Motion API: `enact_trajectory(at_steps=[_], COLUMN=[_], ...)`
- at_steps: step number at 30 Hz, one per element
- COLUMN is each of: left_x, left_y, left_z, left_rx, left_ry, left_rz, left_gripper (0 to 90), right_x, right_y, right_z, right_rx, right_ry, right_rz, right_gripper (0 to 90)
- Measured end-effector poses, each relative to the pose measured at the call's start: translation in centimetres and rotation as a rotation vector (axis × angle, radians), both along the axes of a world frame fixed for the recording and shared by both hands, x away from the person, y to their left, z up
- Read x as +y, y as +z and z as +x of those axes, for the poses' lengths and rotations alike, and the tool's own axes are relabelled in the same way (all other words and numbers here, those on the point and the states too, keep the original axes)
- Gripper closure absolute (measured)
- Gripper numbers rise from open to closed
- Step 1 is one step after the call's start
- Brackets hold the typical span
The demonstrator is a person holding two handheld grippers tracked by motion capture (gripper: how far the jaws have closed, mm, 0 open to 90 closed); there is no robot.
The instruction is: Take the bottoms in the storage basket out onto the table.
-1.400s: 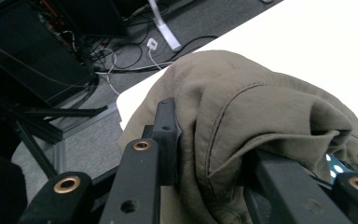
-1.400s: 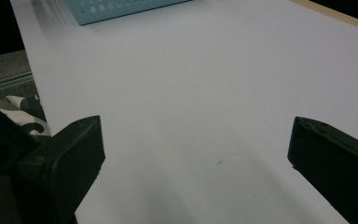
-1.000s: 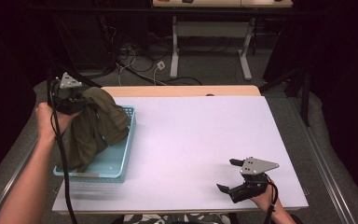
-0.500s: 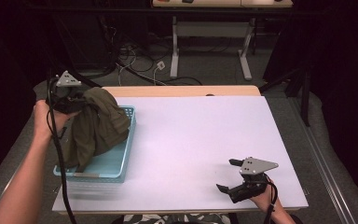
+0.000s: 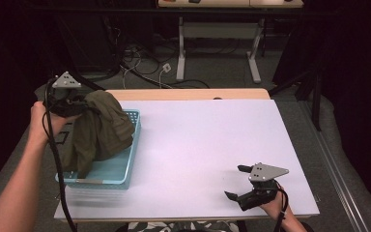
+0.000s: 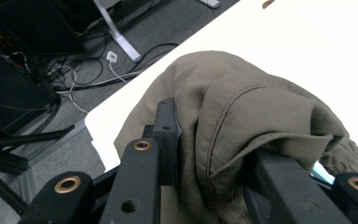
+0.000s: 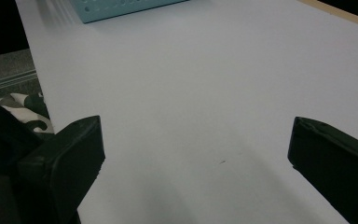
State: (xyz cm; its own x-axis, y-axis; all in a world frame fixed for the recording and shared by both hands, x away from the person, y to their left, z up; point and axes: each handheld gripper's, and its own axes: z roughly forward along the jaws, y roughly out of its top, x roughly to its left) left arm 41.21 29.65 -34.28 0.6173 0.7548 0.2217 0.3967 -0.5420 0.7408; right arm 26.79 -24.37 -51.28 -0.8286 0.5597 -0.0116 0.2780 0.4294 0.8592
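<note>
An olive-green garment [image 5: 101, 128] hangs bunched over the left side of a light blue basket [image 5: 125, 169], with its lower folds trailing into it. My left gripper [image 5: 79, 107] is shut on the top of the garment above the basket's far left corner. In the left gripper view the cloth [image 6: 242, 112] is pinched between the two black jaws of the left gripper [image 6: 219, 154]. My right gripper [image 5: 235, 182] rests near the table's front right, open with nothing between its jaws. In the right gripper view, bare white table lies ahead of the right gripper [image 7: 196, 149].
The white table [image 5: 198, 140] has a wooden strip along its far edge. The basket's perforated wall [image 7: 121, 7] appears far ahead in the right gripper view. Cables and desk legs [image 5: 181, 48] lie on the floor beyond the table.
My left gripper has shifted slightly up and to the left with the garment still in it. The right gripper has stayed where it was.
</note>
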Motion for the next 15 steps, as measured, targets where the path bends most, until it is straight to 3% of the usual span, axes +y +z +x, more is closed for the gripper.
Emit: enact_trajectory(at_steps=[8, 15], left_x=[0.3, 0.0], left_y=[0.5, 1.1], left_z=[-0.2, -0.4], left_rx=[0.008, 0.027], left_ry=[-0.026, -0.065], left_rz=[-0.007, 0.029], left_gripper=[73.5, 73.5], right_x=[0.0, 0.0], right_y=[0.0, 0.0], right_z=[0.1, 0.0], right_rx=[0.002, 0.001], right_ry=[0.003, 0.003], right_rz=[0.000, -0.002], right_gripper=[3.5, 3.5])
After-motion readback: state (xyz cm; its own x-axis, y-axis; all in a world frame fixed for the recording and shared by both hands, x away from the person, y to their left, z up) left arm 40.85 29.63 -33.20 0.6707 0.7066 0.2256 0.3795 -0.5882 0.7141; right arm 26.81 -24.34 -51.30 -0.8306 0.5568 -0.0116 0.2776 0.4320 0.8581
